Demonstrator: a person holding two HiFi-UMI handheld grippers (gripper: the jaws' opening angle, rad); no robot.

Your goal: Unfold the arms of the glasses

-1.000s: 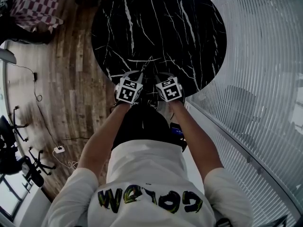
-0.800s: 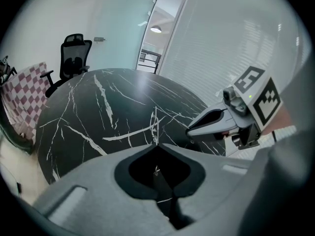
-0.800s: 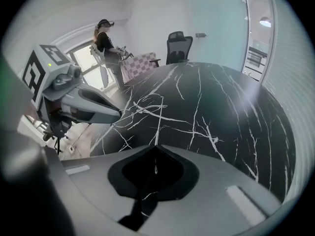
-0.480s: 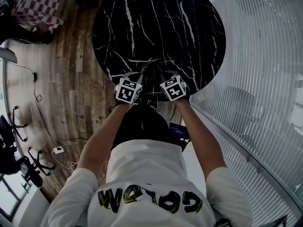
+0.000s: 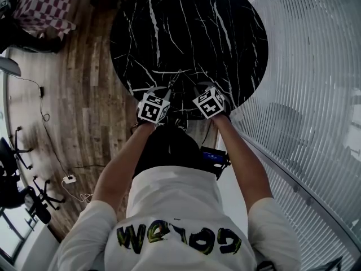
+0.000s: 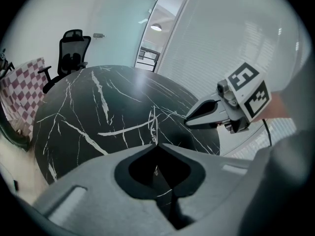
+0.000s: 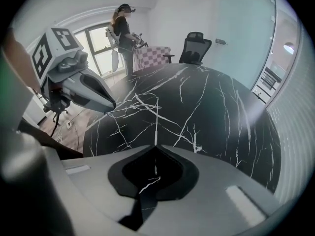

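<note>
The glasses (image 5: 178, 77) are thin wire and hard to make out over the black marble table (image 5: 214, 27). They hang just above its near edge, between my two grippers. My left gripper (image 5: 169, 87) is shut on a thin wire part of the glasses (image 6: 154, 127), which runs straight into its tips (image 6: 156, 144). To its right, my right gripper (image 5: 197, 88) is shut on a thin arm of the glasses (image 7: 156, 124), which enters its jaws (image 7: 155, 145). Each gripper view shows the other gripper's closed tip: the right gripper (image 6: 187, 122) and the left gripper (image 7: 114, 104).
The round table stands on a wooden floor (image 5: 84, 95), with a slatted wall (image 5: 316, 66) close on the right. An office chair (image 7: 197, 45) and a checkered seat (image 5: 42, 4) stand beyond the table. A person (image 7: 123, 28) stands by the window.
My right gripper has moved a little to the right, away from the left one, and has rolled, so its marker cube now sits tilted. The left gripper has kept still.
</note>
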